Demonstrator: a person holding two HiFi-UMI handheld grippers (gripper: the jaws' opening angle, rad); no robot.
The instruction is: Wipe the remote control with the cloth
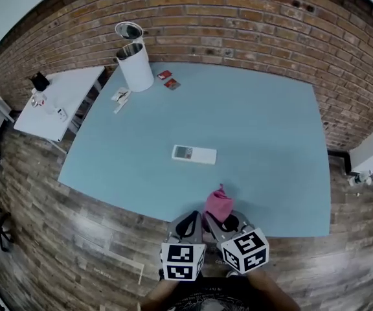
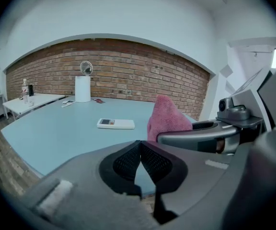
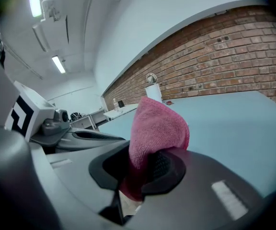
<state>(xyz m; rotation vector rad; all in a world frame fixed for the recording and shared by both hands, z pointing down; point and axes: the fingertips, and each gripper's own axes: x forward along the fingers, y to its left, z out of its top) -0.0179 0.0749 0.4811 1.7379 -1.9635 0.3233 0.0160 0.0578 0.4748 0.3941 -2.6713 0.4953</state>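
Left tool: jaws pressing together, gripping nothing, hovering over near tabletop edge.
Right tool: sitting just beside left tool, pinching pink cloth, cloth sticking up out of jaws.
Remote control: lying flat mid-tabletop, display end pointing left in head view, well apart from both tools.
White bin: standing upright at far-left corner, lid tilting open.

You have no legible text here, any print on the flat white rectangular remote control too small to read
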